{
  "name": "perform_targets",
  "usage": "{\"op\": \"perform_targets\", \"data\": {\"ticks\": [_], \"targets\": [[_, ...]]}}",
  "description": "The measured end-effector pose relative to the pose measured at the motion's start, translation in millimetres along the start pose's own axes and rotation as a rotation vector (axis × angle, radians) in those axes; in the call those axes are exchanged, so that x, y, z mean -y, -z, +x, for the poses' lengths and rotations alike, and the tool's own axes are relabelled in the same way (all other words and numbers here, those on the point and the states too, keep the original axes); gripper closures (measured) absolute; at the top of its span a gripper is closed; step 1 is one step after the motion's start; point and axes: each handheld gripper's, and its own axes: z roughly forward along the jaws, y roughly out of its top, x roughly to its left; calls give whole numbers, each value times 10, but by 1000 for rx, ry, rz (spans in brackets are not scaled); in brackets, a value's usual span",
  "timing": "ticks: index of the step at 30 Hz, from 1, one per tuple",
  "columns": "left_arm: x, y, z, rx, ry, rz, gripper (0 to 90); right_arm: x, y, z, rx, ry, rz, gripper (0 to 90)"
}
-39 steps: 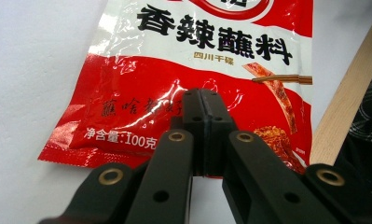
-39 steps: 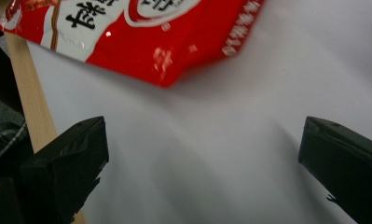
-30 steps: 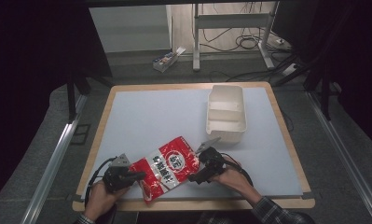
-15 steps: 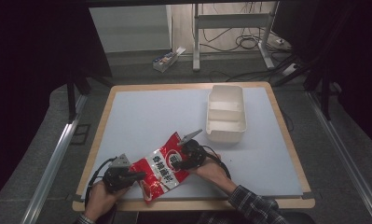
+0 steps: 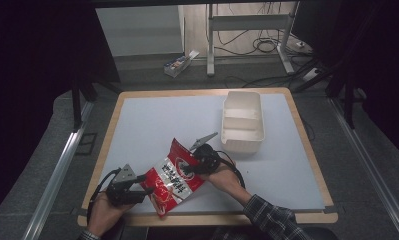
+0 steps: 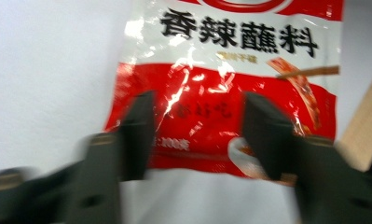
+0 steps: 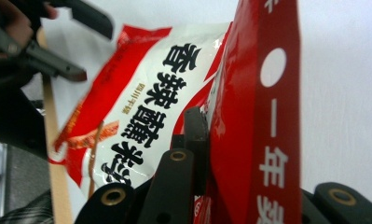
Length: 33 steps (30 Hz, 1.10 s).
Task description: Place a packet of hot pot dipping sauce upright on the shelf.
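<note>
A red and white foil bag [image 5: 173,176] printed with black characters lies near the table's front edge. My right gripper [image 5: 191,162] is shut on its top edge, and that red strip [image 7: 272,116] with a round hang hole stands folded up between the jaws of my right gripper [image 7: 216,135]. My left gripper [image 5: 143,186] sits at the bag's lower left end. In the left gripper view it [image 6: 200,107] is open, its jaws spread on either side of the bag's bottom part [image 6: 211,116] without closing on it.
A white two-compartment container [image 5: 242,122] stands at the back right of the pale mat [image 5: 152,120]. The table's wooden rim [image 5: 207,218] runs just behind both hands. Cables and a small box [image 5: 178,65] lie on the floor beyond the table.
My right gripper has moved left from the bag's right side to its top edge and folded that edge upward. The left gripper has barely moved.
</note>
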Motion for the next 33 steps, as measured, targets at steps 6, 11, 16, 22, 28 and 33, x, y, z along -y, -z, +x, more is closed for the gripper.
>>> {"op": "perform_targets", "data": {"ticks": [6, 11, 16, 22, 28, 33], "targets": [[12, 9, 30, -22, 18, -11, 148, -108, 102, 32, -12, 19, -25, 876], [15, 12, 47, -28, 32, -10, 78, -252, 247, 57, -16, 49, -56, 876], [22, 27, 67, -32, 41, -20, 67, -387, 381, 108, -12, 84, -66, 876], [24, 26, 73, -30, 41, -19, 65, -507, 512, 135, -4, 105, -90, 877], [25, 20, 74, -30, 40, -13, 67, -600, 626, 148, 20, 126, -102, 877], [26, 21, 79, -32, 40, -11, 68, -684, 717, 134, 52, 141, -106, 878]]}}
